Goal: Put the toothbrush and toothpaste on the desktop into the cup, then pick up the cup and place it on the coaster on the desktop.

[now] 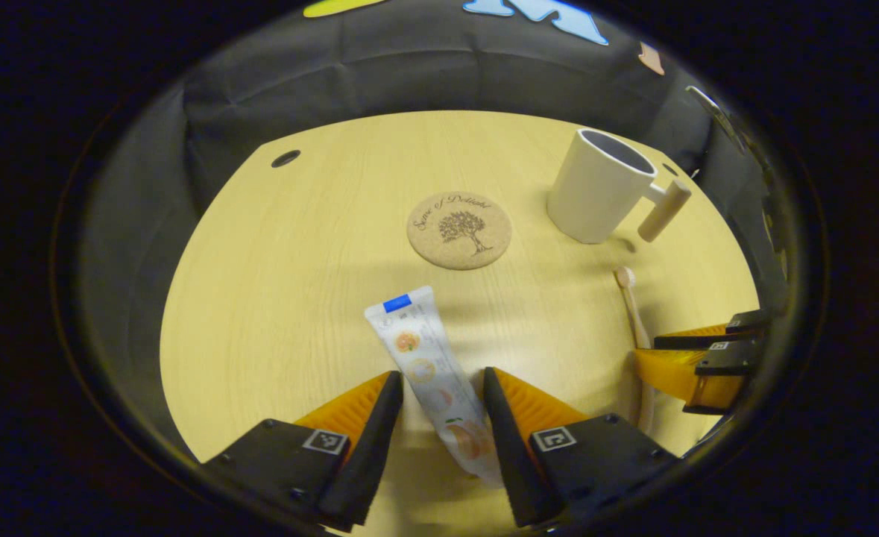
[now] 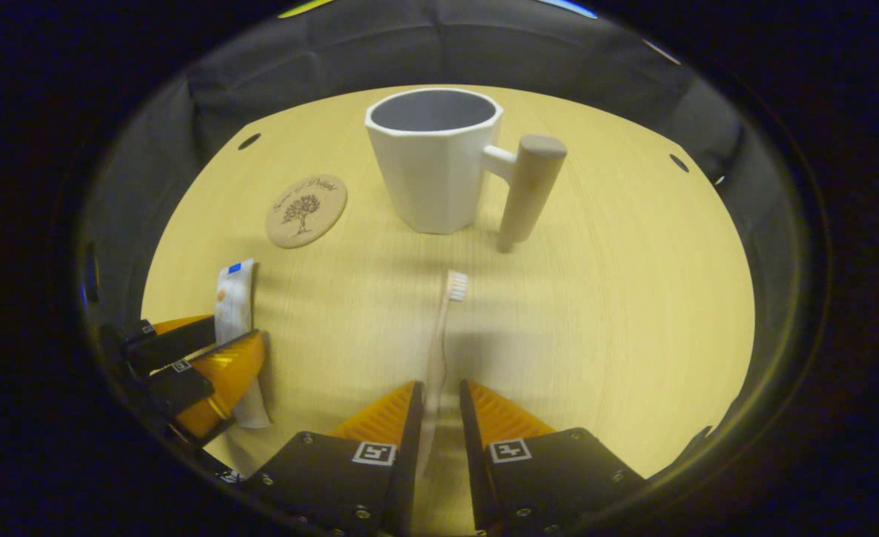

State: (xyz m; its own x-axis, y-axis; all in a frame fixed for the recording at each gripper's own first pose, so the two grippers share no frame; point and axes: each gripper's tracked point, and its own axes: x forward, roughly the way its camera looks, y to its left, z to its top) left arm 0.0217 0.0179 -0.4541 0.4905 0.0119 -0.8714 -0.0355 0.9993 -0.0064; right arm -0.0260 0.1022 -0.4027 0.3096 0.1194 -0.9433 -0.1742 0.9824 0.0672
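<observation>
Left gripper view: my left gripper [image 1: 443, 388] straddles the toothpaste [image 1: 432, 373], jaws wide, neither finger pressing it.
Right gripper view: my right gripper [image 2: 439, 399] has narrow jaws around the toothbrush [image 2: 439, 350] handle; I cannot tell whether they pinch it.
Toothpaste, toothbrush: both flat on the desk [image 2: 618, 328].
Cup [image 2: 435, 160]: upright beyond the brush head.
Coaster [image 1: 459, 230]: bare, left of the cup.

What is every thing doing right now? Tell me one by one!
Toothpaste: lying flat on the desk, between the left gripper's open fingers.
Toothbrush: lying on the desk, handle between the right gripper's nearly closed fingers; a firm grip cannot be told.
Cup: upright, empty, standing off the coaster.
Coaster: flat, nothing on it.
</observation>
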